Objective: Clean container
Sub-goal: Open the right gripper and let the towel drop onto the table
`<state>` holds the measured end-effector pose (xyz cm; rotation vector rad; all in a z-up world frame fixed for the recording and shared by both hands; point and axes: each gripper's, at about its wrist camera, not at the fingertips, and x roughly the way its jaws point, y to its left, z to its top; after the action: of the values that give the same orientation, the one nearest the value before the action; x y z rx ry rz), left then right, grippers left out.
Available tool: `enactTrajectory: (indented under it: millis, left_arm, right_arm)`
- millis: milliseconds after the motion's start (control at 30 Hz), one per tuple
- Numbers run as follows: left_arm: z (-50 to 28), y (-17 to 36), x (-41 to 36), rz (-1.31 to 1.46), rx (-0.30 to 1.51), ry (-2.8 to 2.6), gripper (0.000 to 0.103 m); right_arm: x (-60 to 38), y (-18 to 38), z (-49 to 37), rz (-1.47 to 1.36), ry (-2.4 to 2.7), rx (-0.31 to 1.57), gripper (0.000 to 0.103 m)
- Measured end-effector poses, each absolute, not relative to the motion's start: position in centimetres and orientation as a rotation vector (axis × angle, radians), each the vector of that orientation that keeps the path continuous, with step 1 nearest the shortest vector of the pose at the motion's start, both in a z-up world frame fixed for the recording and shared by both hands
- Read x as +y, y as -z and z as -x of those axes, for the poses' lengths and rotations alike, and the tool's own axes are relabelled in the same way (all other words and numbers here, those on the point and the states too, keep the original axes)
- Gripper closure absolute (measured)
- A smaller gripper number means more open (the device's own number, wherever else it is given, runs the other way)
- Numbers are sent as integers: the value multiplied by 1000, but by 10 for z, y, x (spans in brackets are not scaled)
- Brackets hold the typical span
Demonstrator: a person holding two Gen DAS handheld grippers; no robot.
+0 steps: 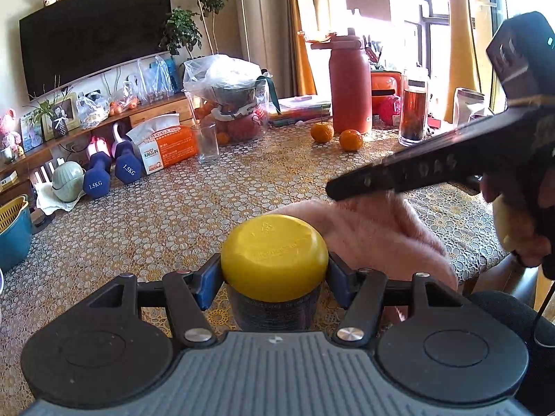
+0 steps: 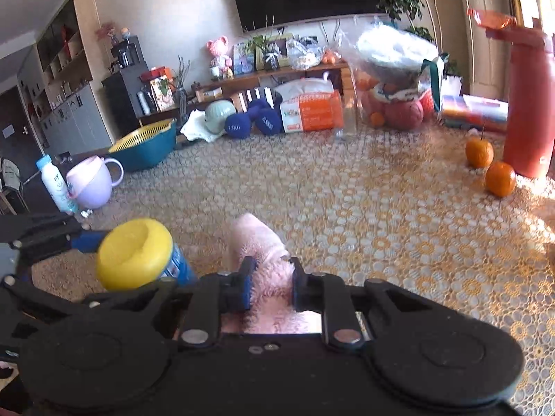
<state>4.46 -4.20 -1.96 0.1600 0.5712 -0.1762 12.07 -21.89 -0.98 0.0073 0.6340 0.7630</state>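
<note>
A living room with a dark TV (image 1: 93,31) on the far wall; nearer, a table under a yellow-and-white lace cloth (image 1: 156,215) takes up most of both views.

The left gripper (image 1: 274,279) is pinched on the can (image 1: 275,308) just under its yellow lid (image 1: 274,258) — a blue pad (image 1: 208,284) presses in from each side. The can sits near the front edge of the table, with the lid facing away from the left camera.

The right gripper (image 2: 270,284) is closed on a pink towel (image 2: 267,260), its jaws narrowed with the plush bunched between them. In the left view the towel (image 1: 374,235) lies just right of the lid and touches it, and the right gripper's black arm crosses above it from the right, with part of a hand (image 1: 520,232) on the handle.

The right view alone shows the can's blue label (image 2: 180,267), a lilac cup (image 2: 92,182) and a white bottle (image 2: 55,183) at the far left, and the lid from the side, dished in the middle. The left view alone shows a tall jar of dark liquid (image 1: 412,111) at the far right. Both show two oranges (image 1: 336,135) beside a red flask (image 1: 350,86), blue dumbbells (image 1: 111,170) and an orange tissue pack (image 1: 166,149).
</note>
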Motion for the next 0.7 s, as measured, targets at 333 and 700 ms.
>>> enactTrajectory:
  millis: [333, 700]
  left_arm:
    - [-45, 21, -42, -168, 563, 178, 41]
    - [-45, 21, -40, -161, 562, 179, 41]
  right_arm:
    - [-202, -14, -104, 153, -805, 540, 84]
    - [-223, 26, -91, 197, -686, 668, 16]
